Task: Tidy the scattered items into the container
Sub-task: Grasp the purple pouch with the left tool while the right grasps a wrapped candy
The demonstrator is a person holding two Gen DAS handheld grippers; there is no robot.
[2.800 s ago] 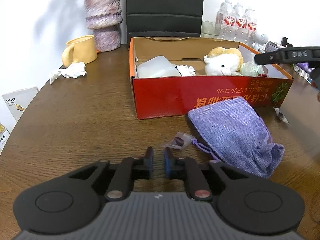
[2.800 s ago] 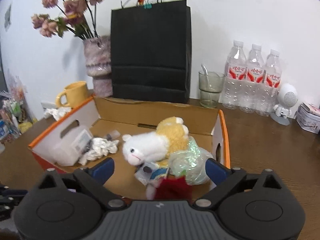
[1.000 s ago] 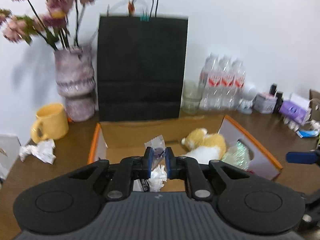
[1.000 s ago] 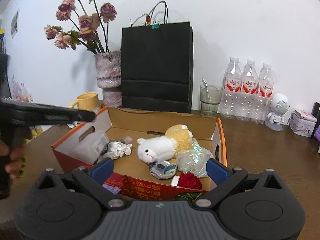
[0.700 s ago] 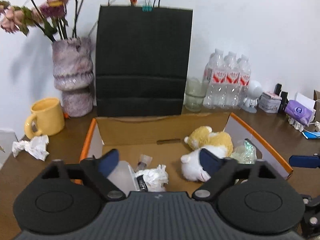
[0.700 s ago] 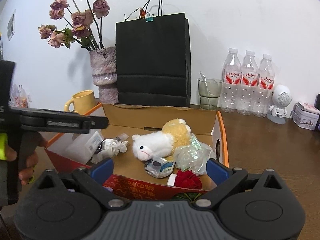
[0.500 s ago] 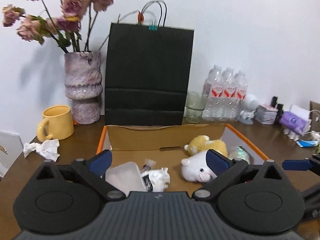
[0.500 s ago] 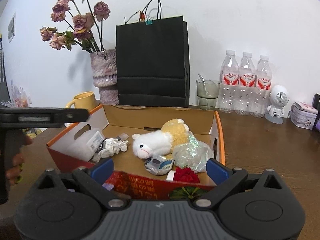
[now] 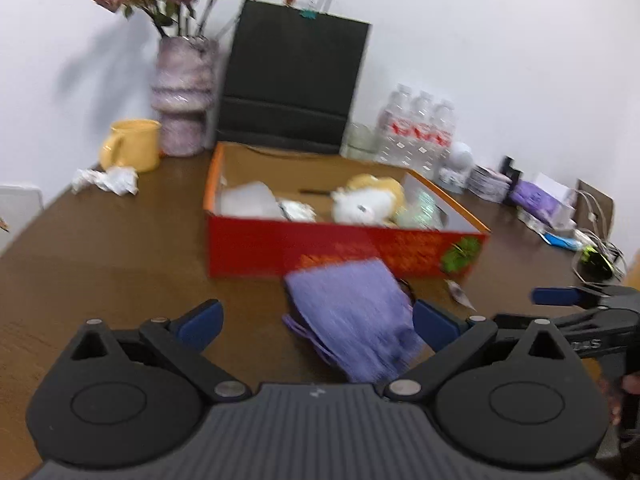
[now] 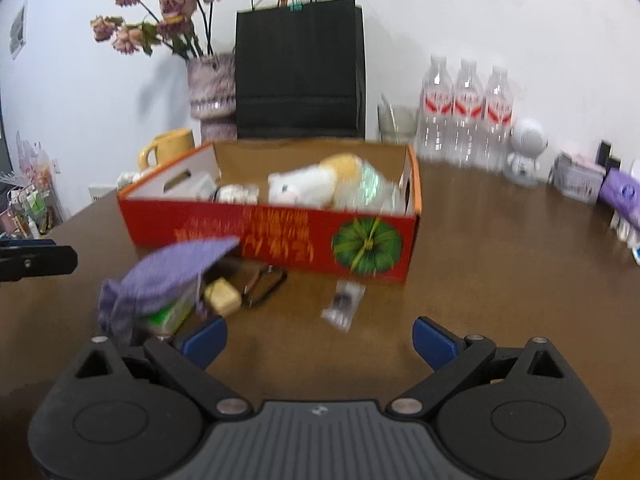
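Purple knitted cloth of a drawstring pouch (image 9: 352, 312) lies on the brown worktop (image 9: 120, 248), just in front of the red cardboard box (image 9: 320, 246). From the right wrist view the pouch (image 10: 176, 270) drapes over a greenish packet (image 10: 170, 312), with a small yellow block (image 10: 222, 298) and a dark clip (image 10: 266, 280) beside it, and a small clear sachet (image 10: 344, 302) lies near the box's front corner. Inside the box (image 10: 280, 236) sit a white and yellow plush toy (image 10: 308, 186), crumpled paper (image 10: 236, 192) and a pale plastic container (image 9: 248, 200).

Left hand-held gripper (image 9: 316, 322) hovers over the pouch with its jaws spread wide, empty. Right hand-held gripper (image 10: 318, 338) is also wide apart and empty, above the worktop near the sachet.

Behind the box stand a black paper bag (image 10: 300, 68), a vase of dried flowers (image 9: 182, 96), a yellow mug (image 9: 132, 144) and three water bottles (image 10: 466, 108).
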